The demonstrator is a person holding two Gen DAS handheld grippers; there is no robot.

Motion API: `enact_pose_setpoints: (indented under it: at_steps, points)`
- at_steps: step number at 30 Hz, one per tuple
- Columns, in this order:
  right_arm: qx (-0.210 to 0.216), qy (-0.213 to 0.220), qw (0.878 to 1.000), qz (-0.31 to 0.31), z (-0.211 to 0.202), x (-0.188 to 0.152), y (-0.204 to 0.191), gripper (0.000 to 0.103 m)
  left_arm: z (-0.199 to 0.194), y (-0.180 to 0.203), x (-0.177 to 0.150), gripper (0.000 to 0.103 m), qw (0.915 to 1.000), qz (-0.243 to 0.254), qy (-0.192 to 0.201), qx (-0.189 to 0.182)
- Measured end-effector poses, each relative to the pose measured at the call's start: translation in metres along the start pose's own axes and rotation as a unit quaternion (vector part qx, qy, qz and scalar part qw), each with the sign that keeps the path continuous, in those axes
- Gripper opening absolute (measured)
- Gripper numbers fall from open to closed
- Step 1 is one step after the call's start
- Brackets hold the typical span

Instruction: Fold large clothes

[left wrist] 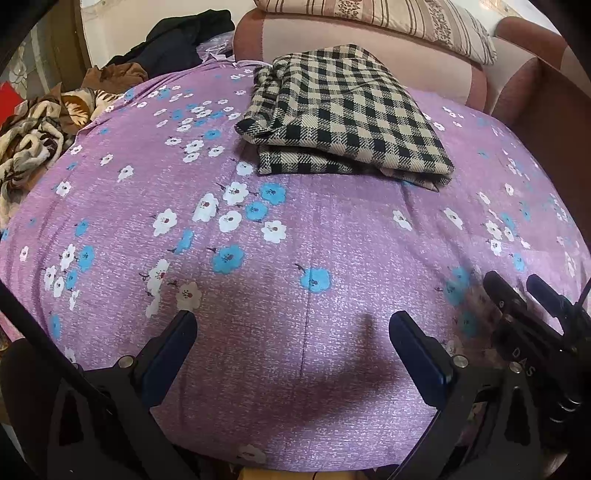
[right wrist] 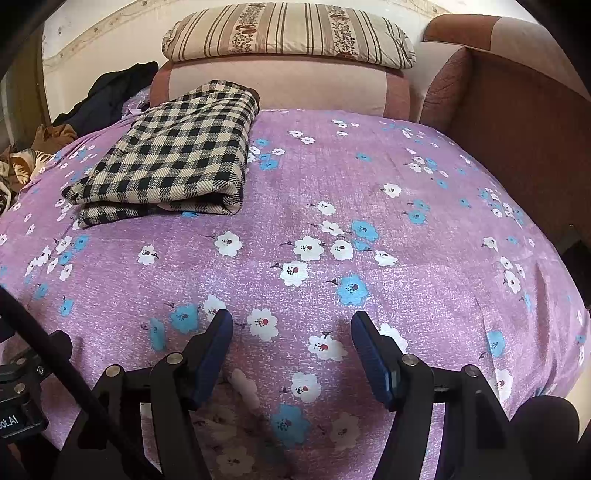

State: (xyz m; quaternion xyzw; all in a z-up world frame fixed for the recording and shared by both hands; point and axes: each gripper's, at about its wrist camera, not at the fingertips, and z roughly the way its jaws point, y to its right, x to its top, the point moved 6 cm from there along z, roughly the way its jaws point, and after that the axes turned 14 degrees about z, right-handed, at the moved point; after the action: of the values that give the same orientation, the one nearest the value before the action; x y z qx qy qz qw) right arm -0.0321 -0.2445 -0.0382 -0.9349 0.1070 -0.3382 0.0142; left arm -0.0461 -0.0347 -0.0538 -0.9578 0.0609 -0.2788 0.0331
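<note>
So from our left side across: there's a heap of unfolded stuff at the far left edge, a brown-and-cream patterned blanket (left wrist: 33,133) and some dark clothes (left wrist: 177,44) behind it, both cut off by the frame so we can't tell what the garments actually are or how big.

Next, our left gripper (left wrist: 291,332) hangs over the purple floral bedsheet (left wrist: 332,240), fingers spread wide with nothing between them. The folded black-and-cream checked garment (left wrist: 343,114) sits up ahead of it and a touch to the right, well clear of the fingertips.

Then our right gripper (right wrist: 291,332), also spread apart and empty over bare sheet. From here the checked garment (right wrist: 166,158) lies ahead and off to the left, its long side running away from us toward the pink sofa back (right wrist: 280,88) with the striped pillow (right wrist: 288,33) on top.

That one looks done to us, so we reckon the next piece comes from the left pile, which puts our left hand nearer. What's under the fold layers we can't see.
</note>
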Motion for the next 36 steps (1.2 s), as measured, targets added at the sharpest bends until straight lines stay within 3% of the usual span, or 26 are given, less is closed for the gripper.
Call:
enact_pose_setpoints:
  at_steps: [16,23,29,36]
  points:
    - [-0.015,-0.005,1.000,-0.009,-0.003,0.004,0.001,0.071,0.005,-0.002,0.004,0.103,0.9998,-0.002,-0.001,-0.021]
    - [-0.055,-0.056,0.997,-0.026,0.011,0.040,0.003,0.071,0.014,-0.018,0.023,0.103,0.9997,0.001,0.022,-0.013]
    - [-0.038,-0.112,0.993,-0.025,0.012,0.048,-0.025,0.071,0.026,-0.024,0.015,0.103,0.9996,0.022,0.017,-0.011]
    - [-0.061,-0.101,0.993,0.011,-0.007,0.038,-0.016,0.074,0.013,-0.030,0.012,0.103,0.9989,0.006,0.032,-0.034]
